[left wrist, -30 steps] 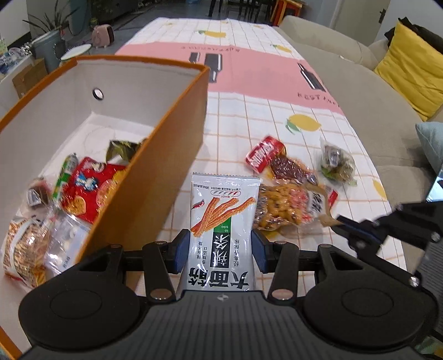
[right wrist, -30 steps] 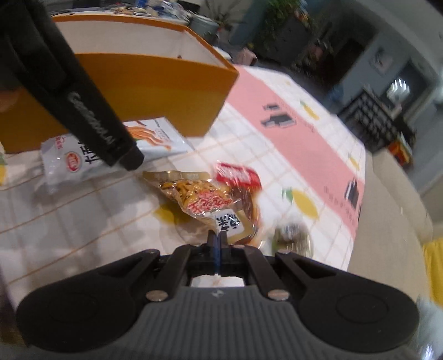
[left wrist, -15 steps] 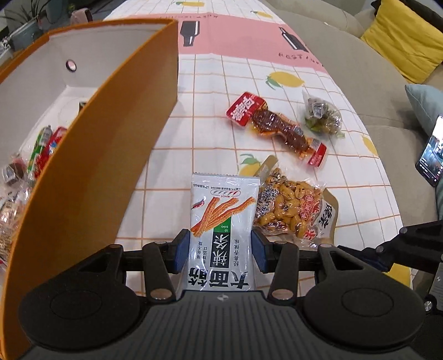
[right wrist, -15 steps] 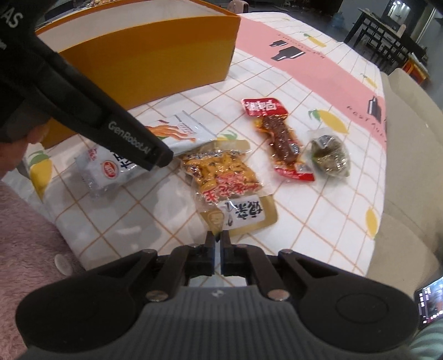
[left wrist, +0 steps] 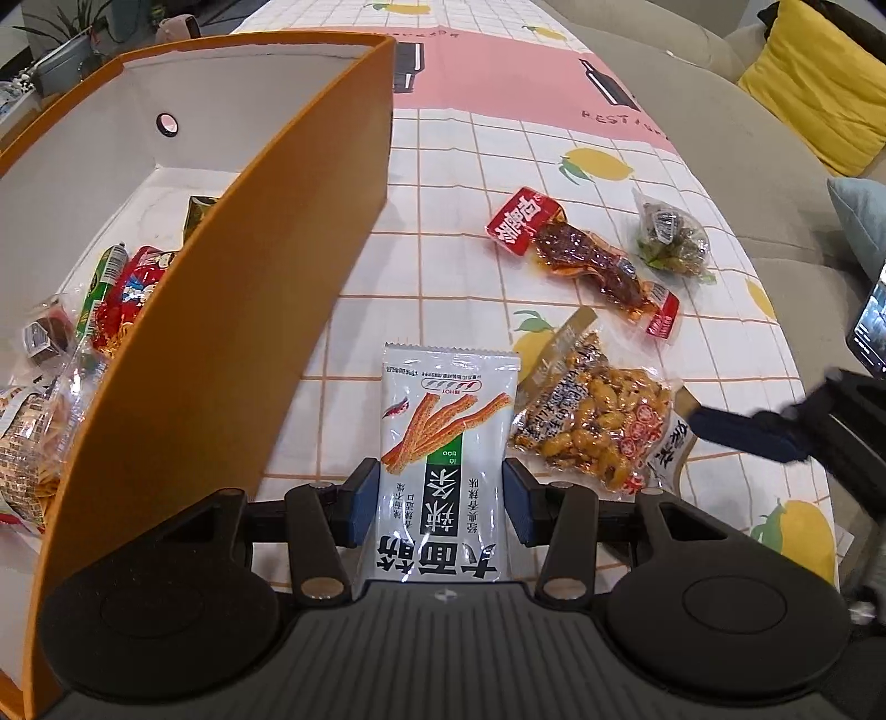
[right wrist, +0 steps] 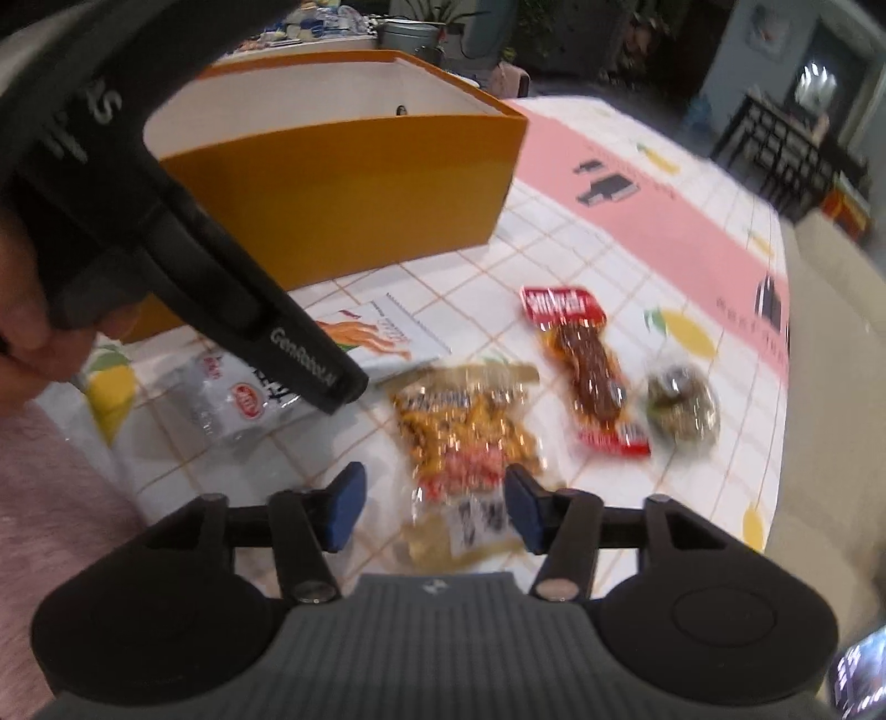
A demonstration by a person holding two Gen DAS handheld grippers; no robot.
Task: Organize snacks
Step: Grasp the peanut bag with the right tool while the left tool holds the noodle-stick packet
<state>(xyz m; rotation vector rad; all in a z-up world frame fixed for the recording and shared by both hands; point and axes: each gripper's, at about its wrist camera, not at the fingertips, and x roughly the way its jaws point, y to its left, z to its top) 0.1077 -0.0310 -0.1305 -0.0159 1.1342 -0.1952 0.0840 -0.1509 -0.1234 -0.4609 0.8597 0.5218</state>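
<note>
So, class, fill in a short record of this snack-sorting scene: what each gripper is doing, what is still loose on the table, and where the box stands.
left gripper: shut on the white snack packet
right gripper: jaws just opened, over the peanut packet, not gripping it
still on tablecloth: red meat packet, green-brown pouch
orange box: left of the loose snacks, already holding several packets

A home living room: a grey sofa (left wrist: 720, 127) with a yellow cushion (left wrist: 819, 83), potted plants (left wrist: 61, 33), lemon-print tablecloth (left wrist: 498, 138) on the worktop
</note>
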